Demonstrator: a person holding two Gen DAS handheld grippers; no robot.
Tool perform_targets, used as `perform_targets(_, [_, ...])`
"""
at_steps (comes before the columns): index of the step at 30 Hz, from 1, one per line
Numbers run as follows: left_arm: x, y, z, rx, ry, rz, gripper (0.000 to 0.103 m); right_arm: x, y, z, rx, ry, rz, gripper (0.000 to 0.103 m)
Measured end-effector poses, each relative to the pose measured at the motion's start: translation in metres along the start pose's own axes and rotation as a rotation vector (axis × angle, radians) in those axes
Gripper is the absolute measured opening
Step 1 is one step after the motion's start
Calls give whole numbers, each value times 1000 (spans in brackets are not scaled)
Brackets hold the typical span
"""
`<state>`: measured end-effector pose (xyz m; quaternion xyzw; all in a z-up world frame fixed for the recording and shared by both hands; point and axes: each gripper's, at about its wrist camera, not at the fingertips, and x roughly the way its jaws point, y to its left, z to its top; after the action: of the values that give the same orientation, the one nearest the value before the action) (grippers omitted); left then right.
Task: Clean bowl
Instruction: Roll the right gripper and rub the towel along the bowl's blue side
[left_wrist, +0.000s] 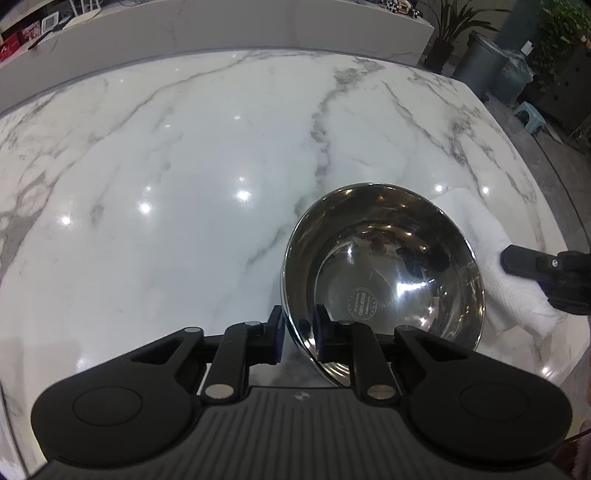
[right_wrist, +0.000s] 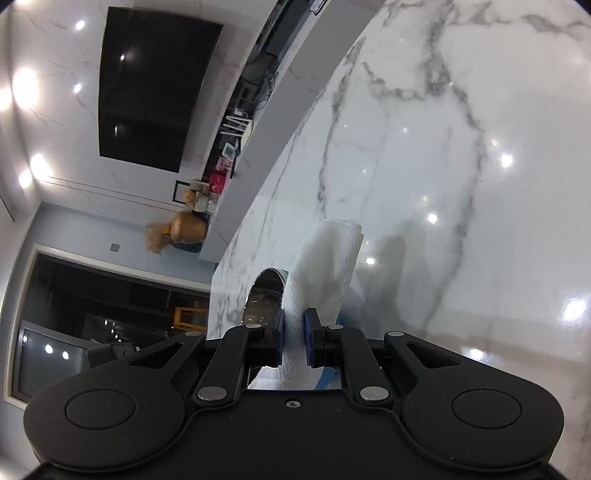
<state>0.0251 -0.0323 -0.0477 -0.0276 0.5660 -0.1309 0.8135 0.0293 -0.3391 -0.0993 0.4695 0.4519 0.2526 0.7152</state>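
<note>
The bowl (left_wrist: 384, 273), a polished steel one, sits on the marble desk (left_wrist: 166, 184) with its near rim between the blue pads of the left hand-held gripper (left_wrist: 298, 332), one pad outside the wall and one inside, pinching that rim. Beside the bowl's far right side lies a folded white paper towel (left_wrist: 491, 266), with the right hand-held gripper (left_wrist: 509, 258) reaching onto it. In the right wrist view, the right hand-held gripper (right_wrist: 293, 334) is pinching the paper towel (right_wrist: 325, 266), which stands up past the pads; the bowl (right_wrist: 264, 295) shows just left of it. The bowl looks steadied and the towel in hand, so wiping seems next: the towel must come over the rim and down inside.
</note>
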Motion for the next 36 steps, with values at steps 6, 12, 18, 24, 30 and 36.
perform_targets(6, [8, -3, -3, -12, 47, -25, 31, 1, -3, -3, -4, 42, -37, 11])
perform_targets(12, [9, -5, -4, -6, 55, -19, 31, 12, -5, -10, -20, 116, -102, 11])
perform_targets(18, [9, -5, -4, -1, 58, -19, 31, 31, 1, -20, -72, 196, -157, 11])
perform_targets(24, [8, -1, -2, 27, 46, -24, 27, 23, 4, -16, -71, 150, -140, 11])
perform_targets(30, [1, 5, 3, 36, 5, 25, 16, -2, 10, -10, -70, 40, -51, 11])
perform_targets(36, [0, 6, 5, 9, -8, 29, 16, -7, 16, -4, -63, -6, 19, 11])
